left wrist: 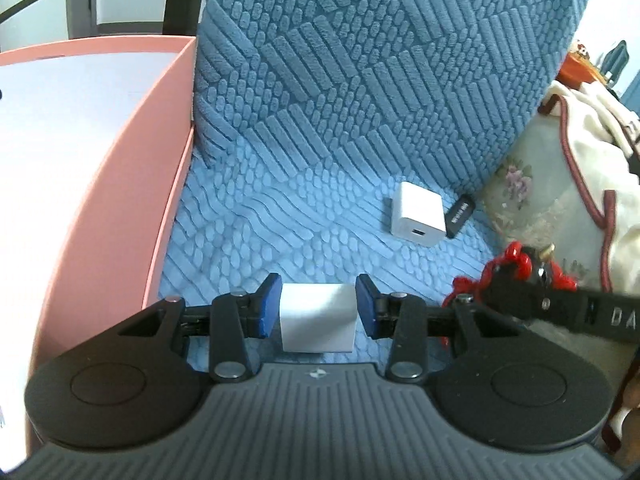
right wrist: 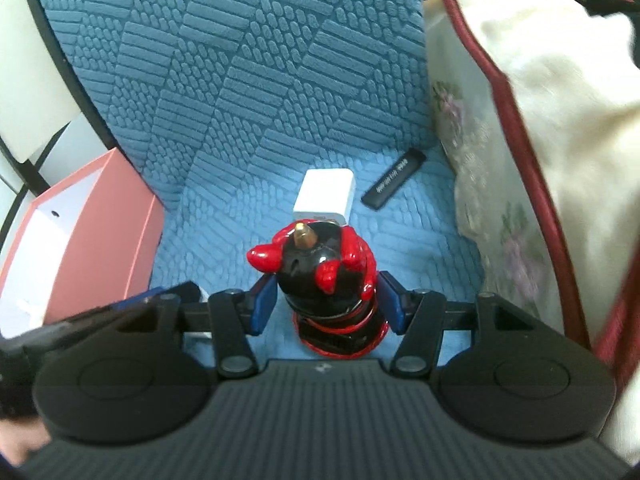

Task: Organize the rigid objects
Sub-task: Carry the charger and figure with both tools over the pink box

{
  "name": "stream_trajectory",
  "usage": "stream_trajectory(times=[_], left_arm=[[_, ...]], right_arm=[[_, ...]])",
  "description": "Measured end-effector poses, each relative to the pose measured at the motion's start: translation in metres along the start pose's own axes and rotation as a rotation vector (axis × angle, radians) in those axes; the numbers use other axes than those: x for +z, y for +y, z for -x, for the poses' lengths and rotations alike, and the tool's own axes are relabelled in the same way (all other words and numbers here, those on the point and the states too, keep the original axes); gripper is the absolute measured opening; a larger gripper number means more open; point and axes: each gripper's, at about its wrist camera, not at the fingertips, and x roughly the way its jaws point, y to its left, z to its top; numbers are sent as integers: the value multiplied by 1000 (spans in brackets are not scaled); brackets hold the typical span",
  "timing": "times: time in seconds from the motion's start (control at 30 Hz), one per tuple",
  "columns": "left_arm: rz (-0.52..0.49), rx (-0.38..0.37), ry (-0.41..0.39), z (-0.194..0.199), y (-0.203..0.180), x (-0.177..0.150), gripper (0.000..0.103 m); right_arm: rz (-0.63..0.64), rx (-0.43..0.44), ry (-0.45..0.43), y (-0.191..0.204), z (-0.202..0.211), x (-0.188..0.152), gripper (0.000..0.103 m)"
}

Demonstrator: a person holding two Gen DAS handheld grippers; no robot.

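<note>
My left gripper (left wrist: pixel 318 307) is shut on a white cube (left wrist: pixel 318 322), with its blue pads against the cube's two sides, just above the blue textured seat (left wrist: pixel 248 216). My right gripper (right wrist: pixel 326 306) is shut on a red and black figurine (right wrist: pixel 320 264) with a brass tip, held upright. That figurine (left wrist: pixel 516 264) also shows at the right edge of the left wrist view. A white charger block (right wrist: pixel 326 196) and a black USB stick (right wrist: pixel 394 180) lie on the seat near the backrest, beyond both grippers.
An open pink box (left wrist: pixel 120 184) with a white inside stands at the left, against the seat; it also appears as the pink box (right wrist: pixel 104 232) in the right wrist view. A cream cloth with dark red trim (right wrist: pixel 540 100) and a floral cushion (right wrist: pixel 480 200) crowd the right side.
</note>
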Motion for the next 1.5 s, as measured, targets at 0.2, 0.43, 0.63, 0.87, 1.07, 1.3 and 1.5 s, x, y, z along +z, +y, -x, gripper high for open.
stream_trajectory(times=[0.2,0.43,0.63,0.87,1.07,1.3,1.5], left_arm=[[-33,-6,-28,29,-4,-3,46],[-26,-51,-41,75,-14,-14,46],[-42,-85,-41,107,-22,-21,46],[-48,-98,-65,146,-17,-19,46],[-29,-85,-92,178,1,-15,46],[6,-49,-144,220,37,-3,46],[54,3,-208,260,79,13,46]], right_arm=[[-8,5,-26,8,25,-15,58],[39,6,-46,21,60,-34,58],[43,14,-60,28,87,-44,58],[72,44,-80,49,111,-45,58],[110,75,-100,76,129,-46,58],[153,182,-90,120,142,-42,58],[254,253,-96,176,149,-36,58]])
